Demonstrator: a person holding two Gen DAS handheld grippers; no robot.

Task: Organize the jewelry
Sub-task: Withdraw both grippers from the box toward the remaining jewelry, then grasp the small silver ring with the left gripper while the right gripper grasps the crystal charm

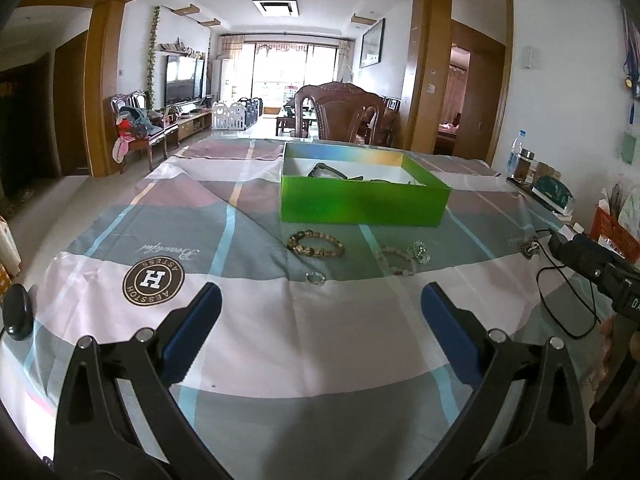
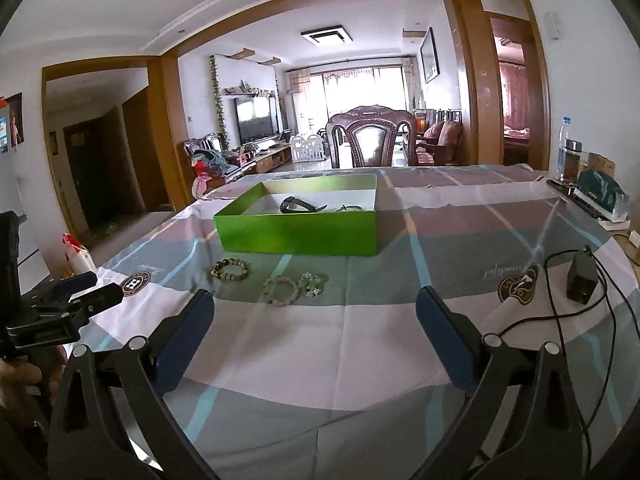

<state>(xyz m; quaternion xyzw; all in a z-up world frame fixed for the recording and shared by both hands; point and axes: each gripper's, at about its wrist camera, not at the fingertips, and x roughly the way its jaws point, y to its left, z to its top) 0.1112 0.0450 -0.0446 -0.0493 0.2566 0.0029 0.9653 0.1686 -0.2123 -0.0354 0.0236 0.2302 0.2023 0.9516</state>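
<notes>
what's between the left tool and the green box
In the left wrist view: bare tablecloth first, then a small clear ring and a brown bead bracelet, before the green box.

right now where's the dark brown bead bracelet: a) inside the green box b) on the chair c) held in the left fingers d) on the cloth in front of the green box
d: the dark brown bead bracelet lies on the tablecloth just in front of the green box, untouched.

Daylight from blown-out far window (image 1: 280,68); heavy fisheye bending, dark vignetted corners; mostly sharp
</notes>
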